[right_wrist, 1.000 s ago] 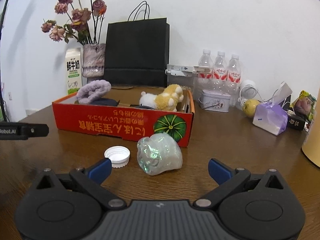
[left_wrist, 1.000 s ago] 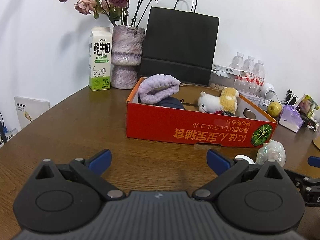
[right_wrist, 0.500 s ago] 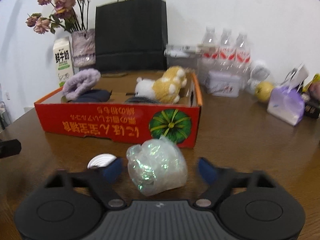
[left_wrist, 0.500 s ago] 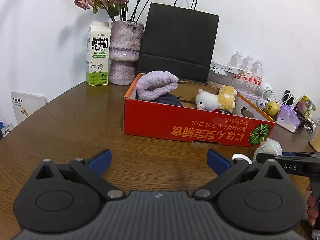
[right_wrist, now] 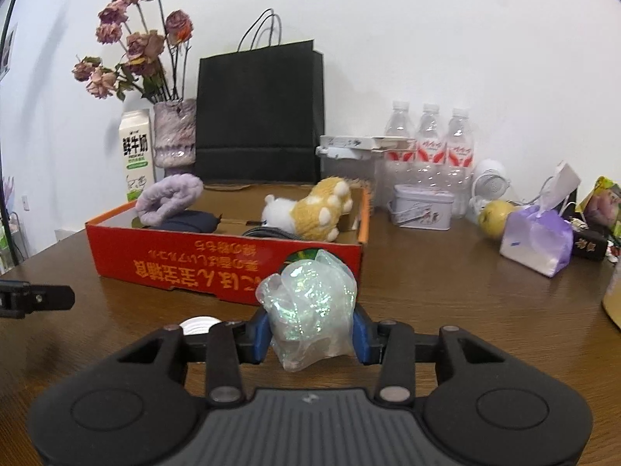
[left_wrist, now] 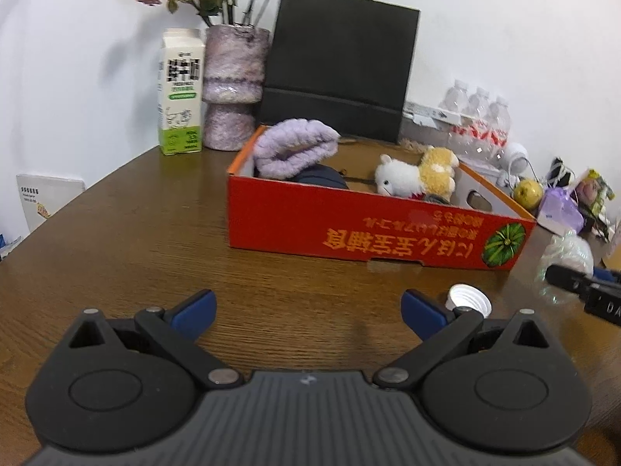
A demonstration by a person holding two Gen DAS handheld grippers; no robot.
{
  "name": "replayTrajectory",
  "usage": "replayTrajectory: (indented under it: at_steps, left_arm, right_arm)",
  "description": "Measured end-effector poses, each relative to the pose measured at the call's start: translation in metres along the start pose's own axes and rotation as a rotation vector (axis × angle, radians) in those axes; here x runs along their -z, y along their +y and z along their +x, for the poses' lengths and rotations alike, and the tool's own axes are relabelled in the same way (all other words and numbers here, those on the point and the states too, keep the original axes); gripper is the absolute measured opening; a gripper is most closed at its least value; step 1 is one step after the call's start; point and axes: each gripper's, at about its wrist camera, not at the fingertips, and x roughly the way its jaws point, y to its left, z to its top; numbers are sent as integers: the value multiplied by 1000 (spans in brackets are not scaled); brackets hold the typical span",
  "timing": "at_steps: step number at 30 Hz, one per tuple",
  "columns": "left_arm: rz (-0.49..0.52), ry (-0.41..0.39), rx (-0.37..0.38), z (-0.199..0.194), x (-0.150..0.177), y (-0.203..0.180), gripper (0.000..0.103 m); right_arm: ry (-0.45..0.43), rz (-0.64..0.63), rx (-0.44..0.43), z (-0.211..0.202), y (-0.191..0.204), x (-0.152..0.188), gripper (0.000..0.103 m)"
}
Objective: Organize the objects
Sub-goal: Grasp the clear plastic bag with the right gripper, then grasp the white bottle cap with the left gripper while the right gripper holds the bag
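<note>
In front of red box (right_wrist: pixel 217 260), above table (right_wrist: pixel 446 303): right gripper (right_wrist: pixel 310 336) clamped on wad (right_wrist: pixel 310 306), blue pads pressing both sides. Wad crumpled, translucent, iridescent green-white glints, bulging above pads. White cap (left_wrist: pixel 467 301) on table just left of it. Left gripper (left_wrist: pixel 308 308) spread wide, holding nothing, over table.

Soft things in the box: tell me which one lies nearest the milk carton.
The purple fuzzy roll, at the box's left end; the white-and-yellow plush toy lies further right.
</note>
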Motion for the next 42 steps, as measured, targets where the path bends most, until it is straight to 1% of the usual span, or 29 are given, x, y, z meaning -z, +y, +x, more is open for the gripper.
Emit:
replayTrajectory:
  at_steps: [9,14,19,26,27,28,29,30,31,33,36,38,42]
  left_arm:
    - [28,103,61,31,-3,-52,103]
    - [76,118,86,43,-2,-84,103]
    - [93,127,80,58,-5,-106,103]
    - [131,171,56,76,-2,-129,102]
    - [140,173,53,77,-1,-132,100]
    - [148,173,54,77,0,-134,90]
    - [159,161,51,76,0,-137,73]
    - [165,149,55,74,1,-138,61]
    - [166,141,64,72,1,-139,41]
    - [149,134,93,68,0,-136,41]
    - [156,80,65,58,-2,-133,40]
    - [144,52,63,51,-4,-127,40]
    - [114,18,26,40,-8,-109,40]
  right_arm:
    - [-15,59,14,-3,-23,-2,40]
    - [-20,90,20,-4,-28,-3,40]
    - [-15,91,24,-3,-26,-2,40]
    - [-9,106,35,-1,-27,-2,40]
    - [-9,107,34,-1,-28,-2,40]
    - [-10,107,34,-2,-27,-2,40]
    - [-12,107,34,-2,-27,-2,40]
    - [-13,106,34,-2,-27,-2,40]
    - [-13,106,33,-2,-26,-2,40]
    - [-13,105,31,-2,-26,-1,40]
    - [-24,107,24,-4,-26,-1,40]
    - [-37,111,15,-6,-26,-1,40]
    - [-43,112,11,-6,-26,0,40]
